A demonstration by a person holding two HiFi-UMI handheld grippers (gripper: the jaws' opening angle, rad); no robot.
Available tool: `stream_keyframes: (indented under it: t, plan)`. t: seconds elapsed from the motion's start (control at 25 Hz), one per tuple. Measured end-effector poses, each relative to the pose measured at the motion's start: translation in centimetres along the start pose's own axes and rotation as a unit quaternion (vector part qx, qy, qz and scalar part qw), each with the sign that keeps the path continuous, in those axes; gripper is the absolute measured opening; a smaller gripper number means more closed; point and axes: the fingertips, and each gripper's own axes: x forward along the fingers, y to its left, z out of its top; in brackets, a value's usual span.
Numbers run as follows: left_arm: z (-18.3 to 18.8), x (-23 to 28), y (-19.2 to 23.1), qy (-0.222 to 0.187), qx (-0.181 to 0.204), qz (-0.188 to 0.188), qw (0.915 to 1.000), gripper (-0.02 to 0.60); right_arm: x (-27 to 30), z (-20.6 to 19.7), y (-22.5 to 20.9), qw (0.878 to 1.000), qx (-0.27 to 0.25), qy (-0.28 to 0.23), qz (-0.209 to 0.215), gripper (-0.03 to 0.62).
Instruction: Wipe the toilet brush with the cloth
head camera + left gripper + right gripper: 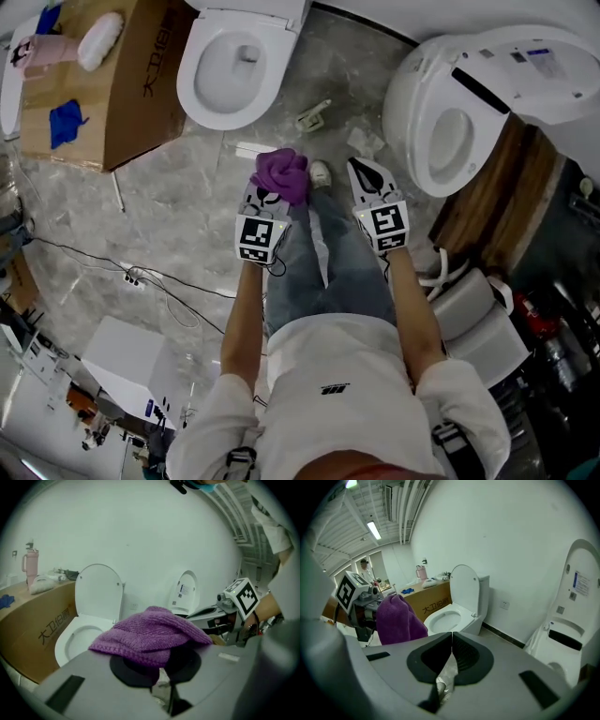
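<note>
A purple knitted cloth (280,173) is bunched in my left gripper (265,190), whose jaws are shut on it. In the left gripper view the cloth (151,633) drapes over the dark pads and hides the fingertips. My right gripper (362,172) hangs beside it to the right, shut, with nothing between its pads (461,653). From the right gripper view the cloth (396,618) hangs at the left. Both grippers are above the grey floor in front of an open white toilet (232,70). A small pale object (314,114) lies on the floor beyond them; I cannot tell what it is.
A second white toilet (469,103) with its lid up stands at the right. A cardboard box (131,75) at the left carries a pink bottle (42,49) and blue rags. A black cable (141,272) runs across the floor at the left. My jeans and shoe (321,172) are below the grippers.
</note>
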Motion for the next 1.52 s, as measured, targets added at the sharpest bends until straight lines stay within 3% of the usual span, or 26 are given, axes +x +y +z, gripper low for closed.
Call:
stream_keyframes:
  t: [0.28,0.56,0.88,1.52]
  plan:
    - [-4.6,5.1,2.4,0.026,0.016,-0.039,0.9988,0.048,4.8,-5.5,-0.7,0.999,0.034,0.023,-0.026,-0.003]
    - [-12.0,10.4,4.9,0.064,0.04,-0.066,0.995,0.048,10.4,-13.5,-1.4,0.997,0.037,0.062,-0.029,0.0]
    - [-18.9,15.4,6.8,0.088,0.046,-0.068,0.9927,0.048,15.2,-21.7,-2.5,0.995,0.045,0.085,-0.019,0.006]
    - [-31.3,26.0,9.6,0.087,0.076,-0.065,0.9912,0.049,26.7,-36.0,-6.0,0.996,0.009,0.084,0.007,0.035]
